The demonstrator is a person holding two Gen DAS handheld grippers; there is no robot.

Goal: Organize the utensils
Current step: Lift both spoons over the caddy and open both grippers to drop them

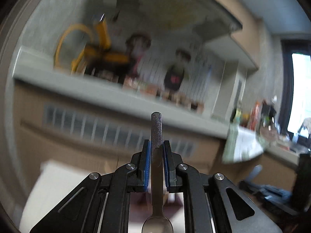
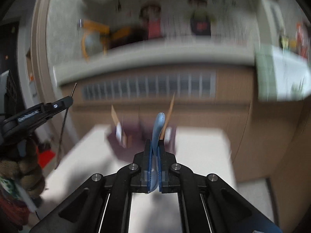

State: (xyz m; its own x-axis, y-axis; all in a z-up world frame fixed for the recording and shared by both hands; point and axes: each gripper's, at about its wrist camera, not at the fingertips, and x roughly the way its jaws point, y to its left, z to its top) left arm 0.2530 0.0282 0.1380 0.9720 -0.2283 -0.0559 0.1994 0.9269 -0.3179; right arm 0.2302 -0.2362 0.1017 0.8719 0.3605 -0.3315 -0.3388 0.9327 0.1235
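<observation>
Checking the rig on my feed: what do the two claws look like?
Both match: the left claw and right claw have black linkage arms joined by round silver pins, and black fingers faced with ribbed blue pads. In the right wrist view, a brown knitted glove appears beside it.

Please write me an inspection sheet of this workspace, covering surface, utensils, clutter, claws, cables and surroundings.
Surface: white table, blurred, below both claws.
Job's things: metal spoon, handle pointing away, bowl toward the camera; light blue utensil, type unclear; dark purple organizer on the table with blurred items standing in it.
Clutter: nothing seen on the table beyond the organizer.
Grippers: left claw shut on the spoon handle; right claw shut on the blue utensil.
Cables: thin dark cord hangs at the left edge of the right wrist view.
Surroundings: grey ledge carrying dolls and a yellow object; vent grille below; bright window.
</observation>
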